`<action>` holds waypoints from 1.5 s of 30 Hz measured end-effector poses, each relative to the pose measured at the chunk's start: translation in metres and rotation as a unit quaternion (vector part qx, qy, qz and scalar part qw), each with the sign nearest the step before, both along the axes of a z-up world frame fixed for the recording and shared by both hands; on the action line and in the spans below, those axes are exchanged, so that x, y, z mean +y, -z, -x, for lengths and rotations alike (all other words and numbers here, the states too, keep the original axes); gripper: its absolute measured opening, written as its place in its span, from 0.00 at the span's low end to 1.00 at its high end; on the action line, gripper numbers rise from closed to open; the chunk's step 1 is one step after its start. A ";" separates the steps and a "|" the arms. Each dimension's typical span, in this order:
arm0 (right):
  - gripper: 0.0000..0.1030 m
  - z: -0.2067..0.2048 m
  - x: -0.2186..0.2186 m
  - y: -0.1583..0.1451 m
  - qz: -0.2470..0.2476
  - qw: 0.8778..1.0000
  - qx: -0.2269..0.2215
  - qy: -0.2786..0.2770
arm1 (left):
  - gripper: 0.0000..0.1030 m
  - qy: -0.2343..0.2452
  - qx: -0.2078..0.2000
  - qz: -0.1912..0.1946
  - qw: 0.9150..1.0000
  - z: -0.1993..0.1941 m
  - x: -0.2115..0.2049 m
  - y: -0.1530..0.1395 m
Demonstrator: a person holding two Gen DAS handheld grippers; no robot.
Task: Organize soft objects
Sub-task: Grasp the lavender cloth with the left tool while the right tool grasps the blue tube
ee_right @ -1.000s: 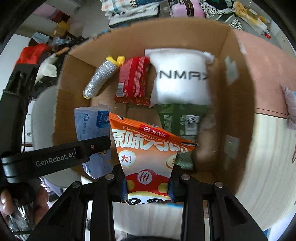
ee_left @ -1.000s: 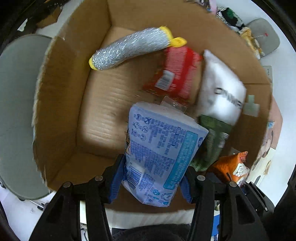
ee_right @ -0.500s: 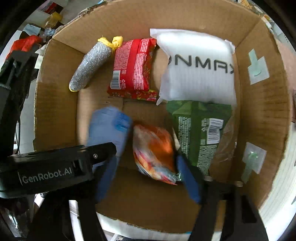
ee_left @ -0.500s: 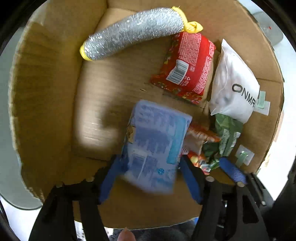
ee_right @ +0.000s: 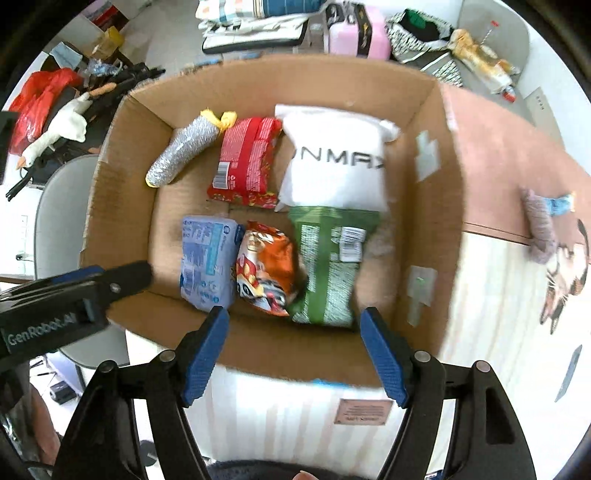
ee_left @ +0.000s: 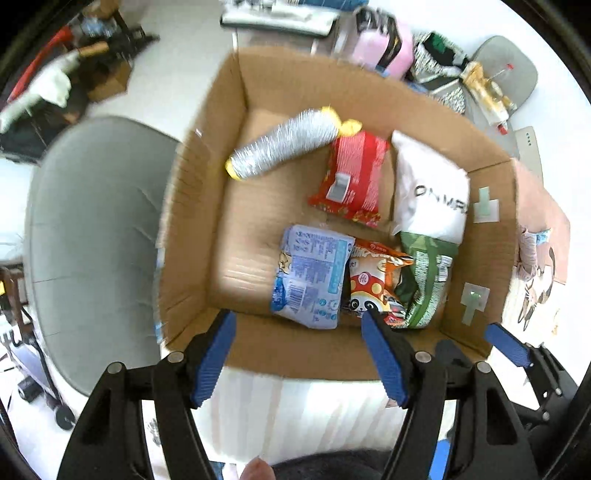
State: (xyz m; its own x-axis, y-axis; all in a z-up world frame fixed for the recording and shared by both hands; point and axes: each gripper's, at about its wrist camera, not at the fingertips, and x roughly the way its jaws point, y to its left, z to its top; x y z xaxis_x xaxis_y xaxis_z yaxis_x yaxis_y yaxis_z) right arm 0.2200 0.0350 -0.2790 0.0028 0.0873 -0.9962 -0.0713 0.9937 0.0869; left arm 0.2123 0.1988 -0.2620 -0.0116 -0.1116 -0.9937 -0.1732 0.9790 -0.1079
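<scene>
An open cardboard box [ee_left: 258,347] [ee_right: 424,206] holds several soft packs. A blue pack [ee_left: 312,280] [ee_right: 207,258] lies on its floor beside an orange snack bag [ee_left: 373,284] [ee_right: 266,269] and a green pack [ee_left: 424,284] [ee_right: 328,262]. Behind them lie a silver roll [ee_left: 284,144] [ee_right: 183,153], a red pack [ee_left: 351,177] [ee_right: 247,162] and a white pillow pack [ee_left: 428,188] [ee_right: 336,158]. My left gripper [ee_left: 299,339] is open and empty above the box's near wall. My right gripper [ee_right: 295,336] is open and empty, also above the near wall.
A grey chair [ee_left: 96,236] stands left of the box. A pink mat [ee_right: 517,155] and a small grey soft item [ee_right: 539,229] lie on the table to the right. Clutter, a pink case [ee_right: 358,35] and a goose toy [ee_right: 59,129] sit beyond the box.
Both grippers opened and let go of the blue pack and the orange bag, which now lie in the box. Both grippers pulled back and up out of the box.
</scene>
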 end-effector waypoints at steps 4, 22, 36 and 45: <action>0.74 0.019 -0.015 -0.036 0.009 1.000 -0.028 0.006 | 0.67 0.002 -0.032 -0.011 0.999 0.015 0.001 -0.018; 1.00 0.075 -0.036 -0.114 -0.004 0.994 -0.110 0.013 | 0.99 0.007 -0.138 -0.054 0.989 0.067 -0.017 -0.094; 1.00 0.077 -0.162 -0.106 -0.019 0.989 -0.091 0.119 | 0.99 0.064 -0.129 -0.038 0.989 0.033 -0.124 -0.090; 1.00 0.060 -0.360 -0.070 0.012 0.961 -0.057 0.269 | 0.99 0.131 -0.064 0.023 0.989 -0.042 -0.277 -0.032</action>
